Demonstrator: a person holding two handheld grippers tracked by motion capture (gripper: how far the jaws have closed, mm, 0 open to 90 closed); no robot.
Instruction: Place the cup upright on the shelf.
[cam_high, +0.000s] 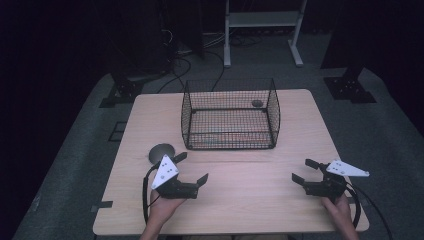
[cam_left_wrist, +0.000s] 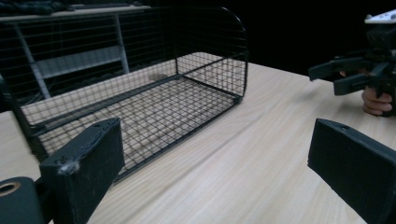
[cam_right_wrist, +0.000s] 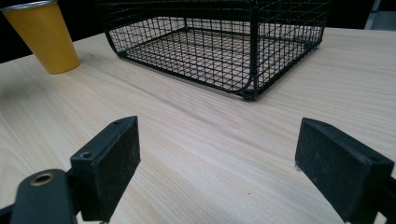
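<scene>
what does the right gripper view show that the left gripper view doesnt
Right gripper view: a yellow cup standing upright on the table, left of the basket. Left gripper view: the right gripper farther off with its jaws apart, and a shelf frame seen through the mesh. Both: the black wire basket, the wooden table, and open black jaws with nothing between them.

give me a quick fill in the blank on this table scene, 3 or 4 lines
1. The wire basket stands on the table and holds ____ things.
2. The yellow cup stands ____ the basket, not in it.
3. The jaws of both the left tongs and the right tongs stand ____, with nothing between them.
4. The cup is nearer the ____ tongs.

Missing words: no; outside; open; left
</scene>
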